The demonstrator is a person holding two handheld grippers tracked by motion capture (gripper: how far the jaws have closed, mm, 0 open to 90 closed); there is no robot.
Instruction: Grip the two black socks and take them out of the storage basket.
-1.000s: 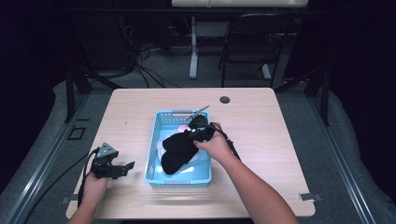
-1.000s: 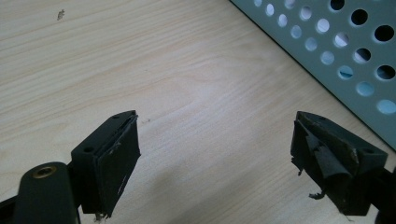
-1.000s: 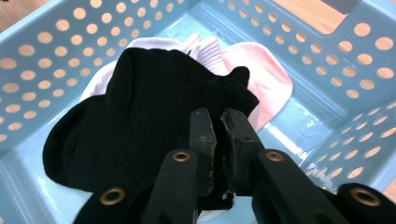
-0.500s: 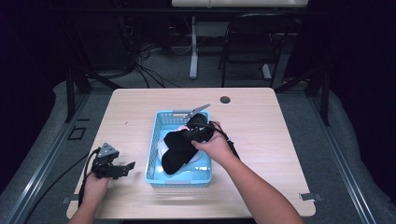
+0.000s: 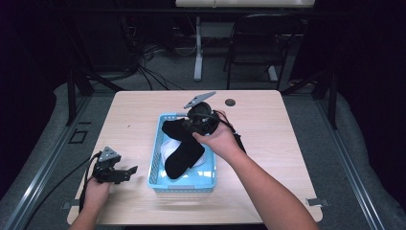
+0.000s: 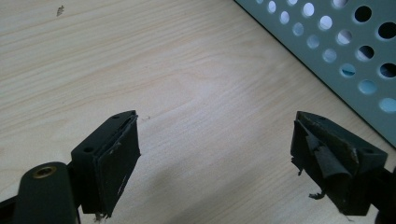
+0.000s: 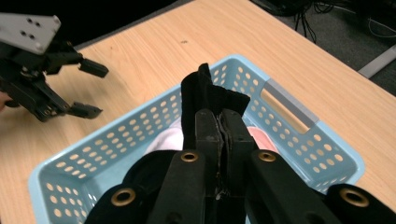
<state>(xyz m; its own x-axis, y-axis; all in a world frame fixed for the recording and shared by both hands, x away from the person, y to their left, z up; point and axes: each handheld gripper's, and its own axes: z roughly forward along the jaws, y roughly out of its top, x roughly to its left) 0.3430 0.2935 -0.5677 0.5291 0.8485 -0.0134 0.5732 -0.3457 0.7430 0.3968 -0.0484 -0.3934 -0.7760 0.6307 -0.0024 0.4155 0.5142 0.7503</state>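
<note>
While left gripper [image 5: 125,172] sits on the table [image 5: 268,124] with jaws spread and nothing between them, right gripper [image 7: 219,122] pinches the black sock [image 5: 184,151] by one end. Sock hangs limp, dark, over the blue basket [image 5: 158,165].

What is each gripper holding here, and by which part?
The right gripper is shut on the black sock, pinching it near one end while the rest hangs into the blue basket. The left gripper stands open over the table, holding nothing.
</note>
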